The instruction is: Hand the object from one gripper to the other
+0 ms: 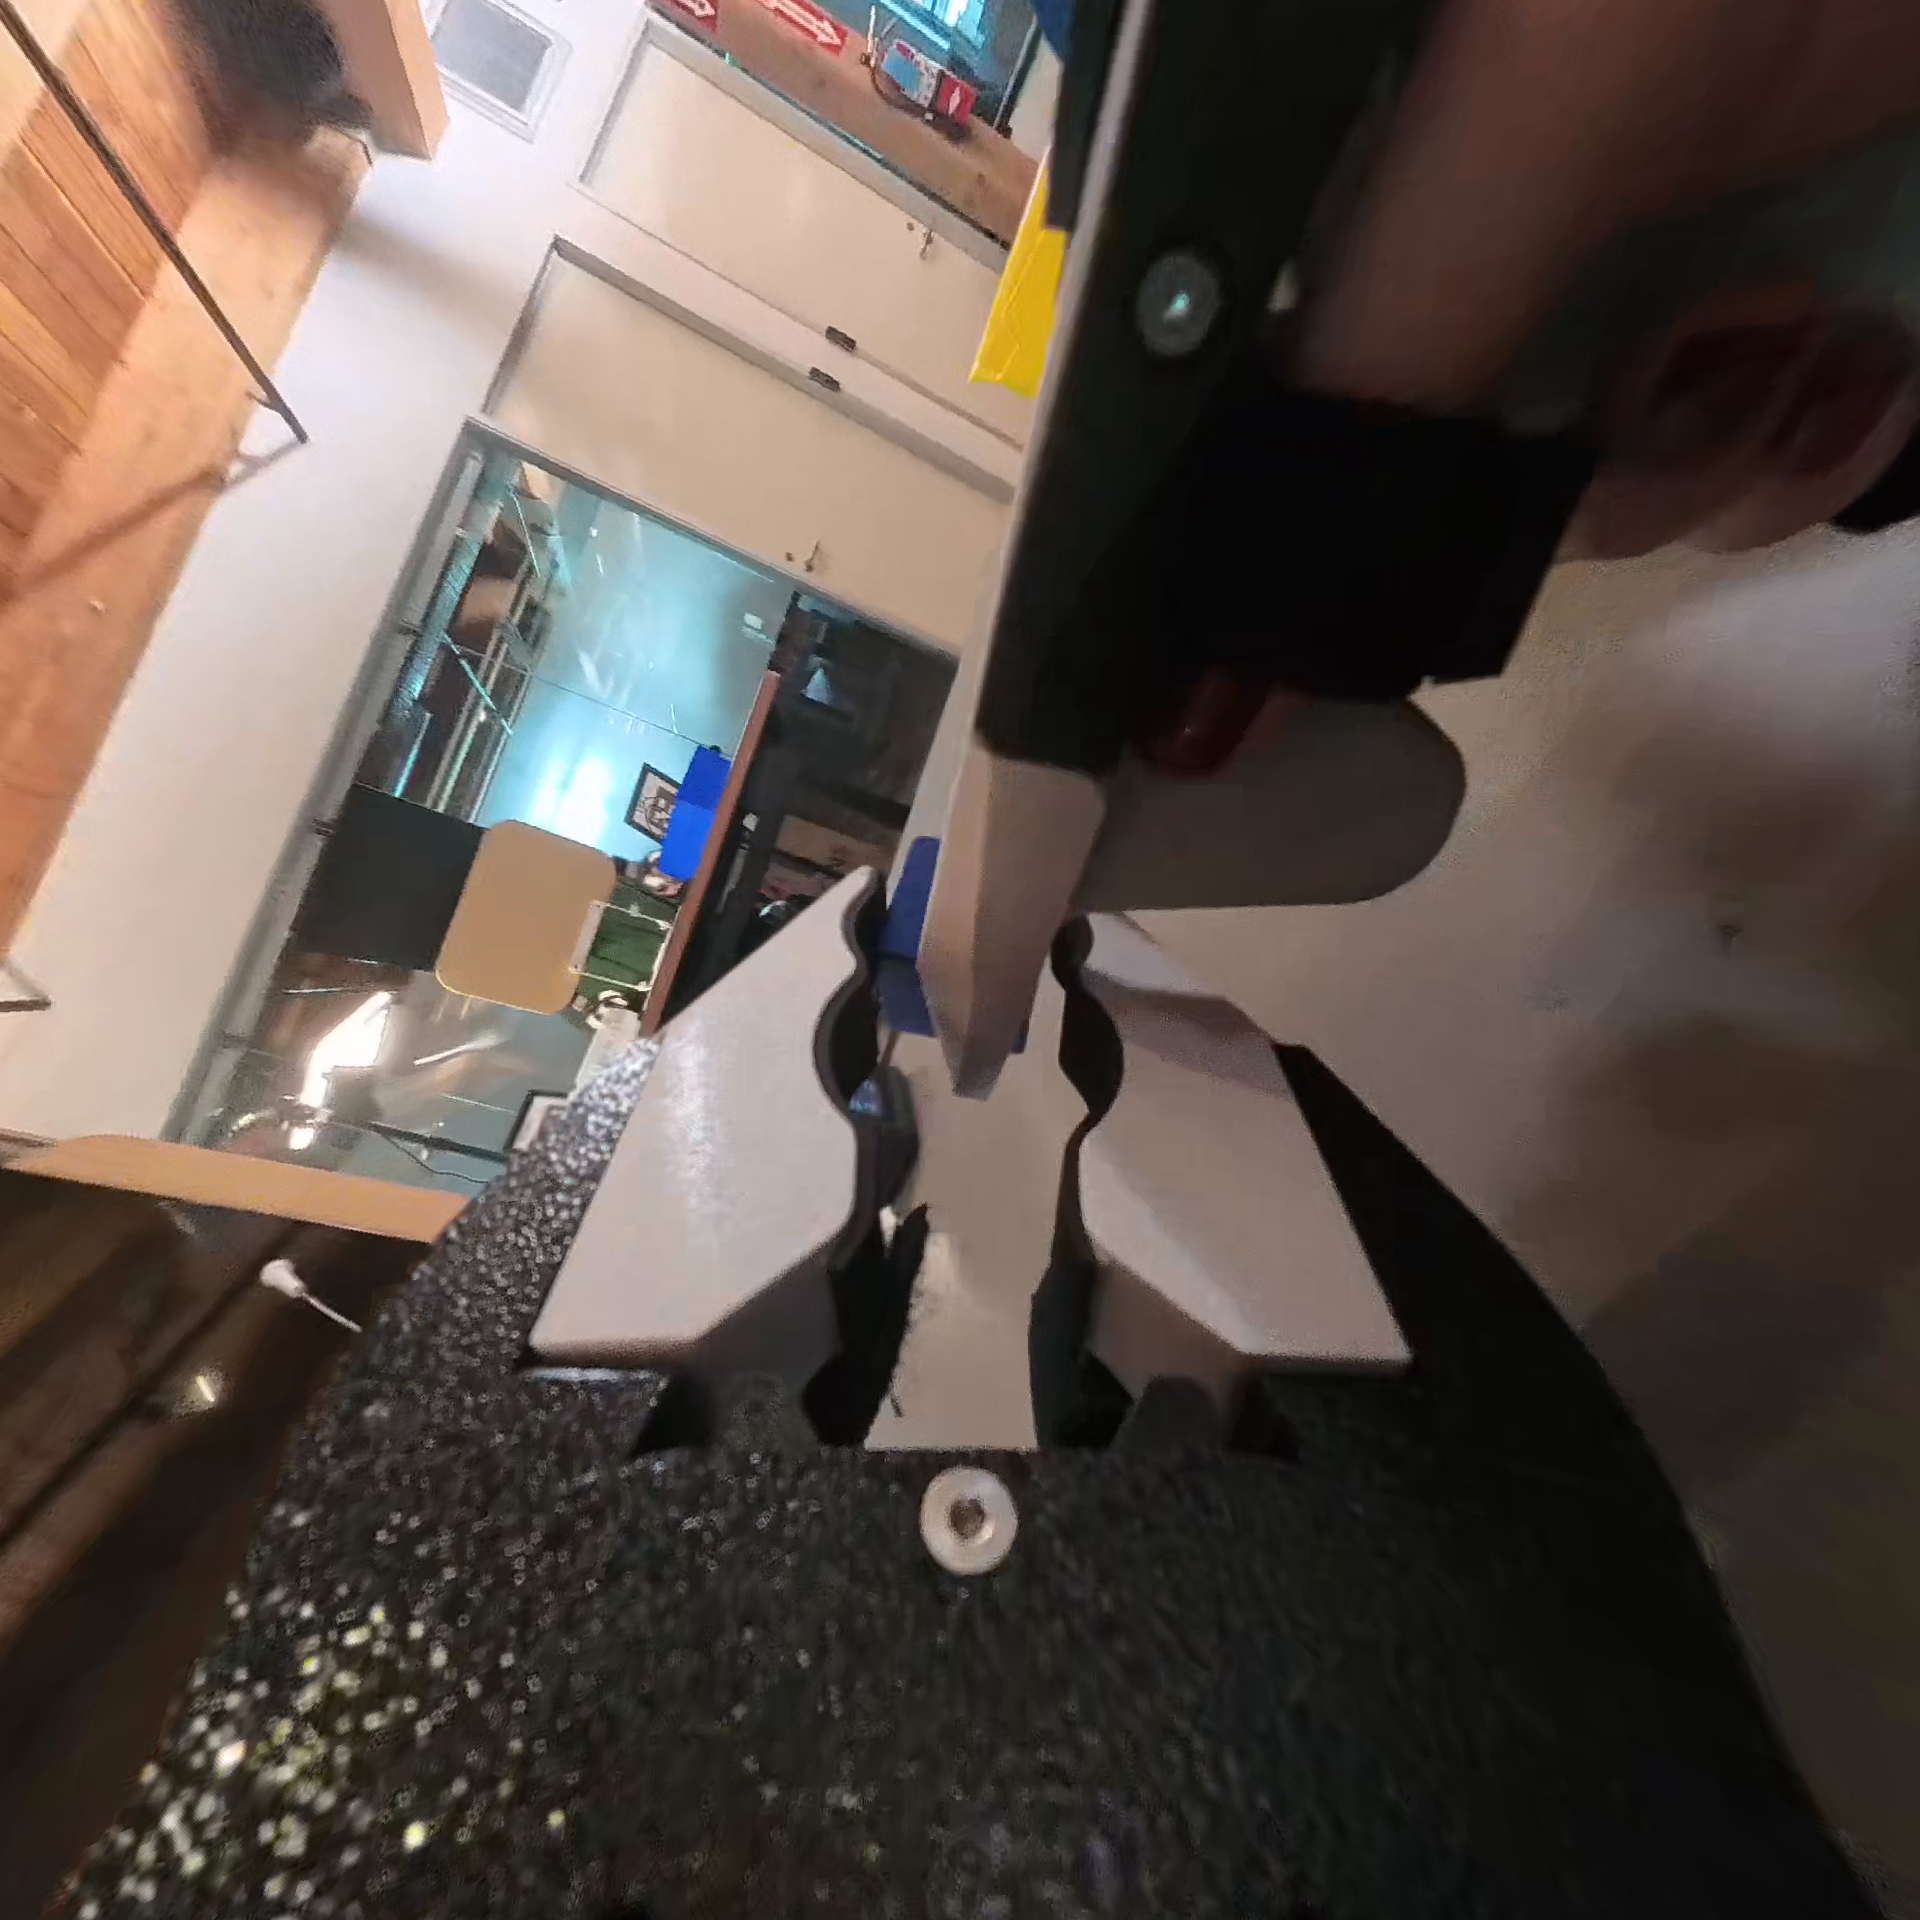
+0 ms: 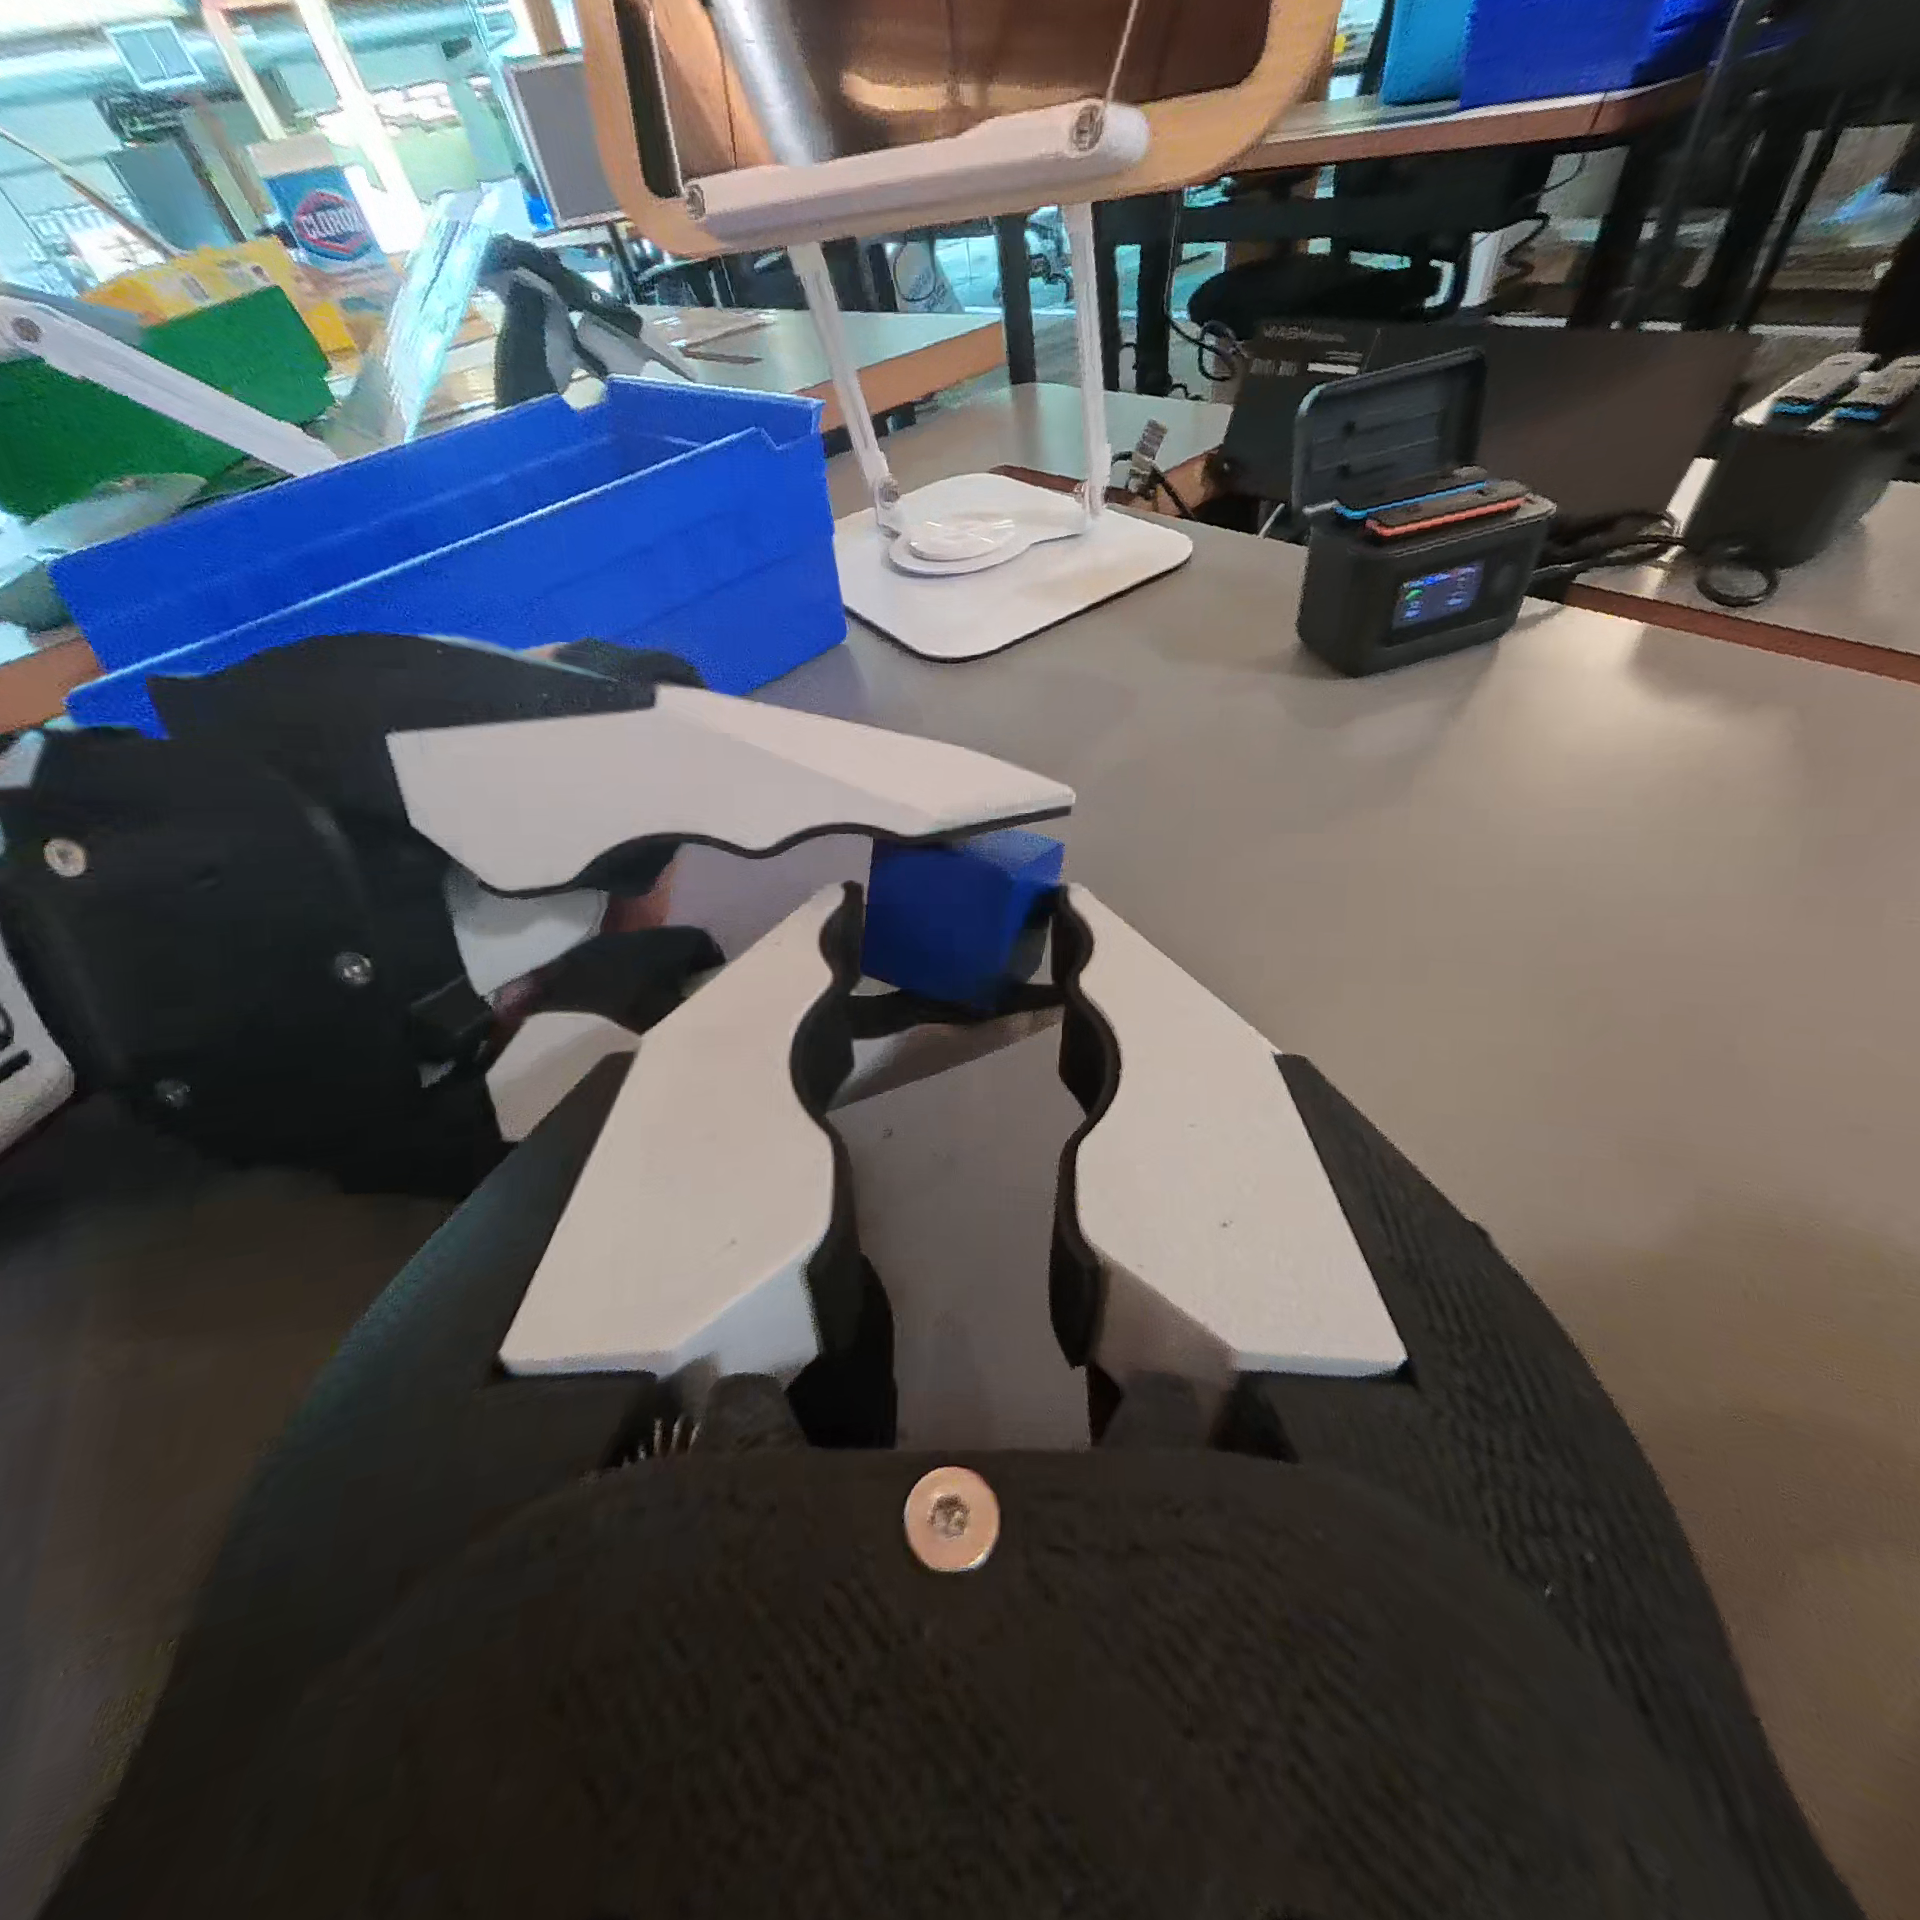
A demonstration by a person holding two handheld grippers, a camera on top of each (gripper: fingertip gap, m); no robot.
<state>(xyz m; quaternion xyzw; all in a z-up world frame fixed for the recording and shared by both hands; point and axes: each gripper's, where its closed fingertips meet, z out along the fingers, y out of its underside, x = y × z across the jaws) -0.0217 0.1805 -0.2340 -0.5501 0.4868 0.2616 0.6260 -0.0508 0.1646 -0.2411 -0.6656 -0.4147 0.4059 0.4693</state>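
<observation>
Above a grey table, my two grippers meet tip to tip over a small blue block. My right gripper has its white fingers set on either side of the block, their black wavy pads touching its left and right faces at the very tips; the jaws are closed on the block. My left gripper comes in from the left, turned on its side, its upper finger lying flat on the block's top. Its lower finger is hidden behind my right fingers, so from this view I cannot tell whether it grips.

In the left wrist view, my left gripper shows its jaws parted, with the blue block just inside the left tip and one white finger of the right gripper crossing the gap from above; whether the left pads press the block I cannot tell. A hand holds the right gripper's black body at upper right.

Beyond the handover, on the far left of the table, stands a blue plastic bin. A white stand rises at the far centre, and a black charging case with a small lit screen sits far right.
</observation>
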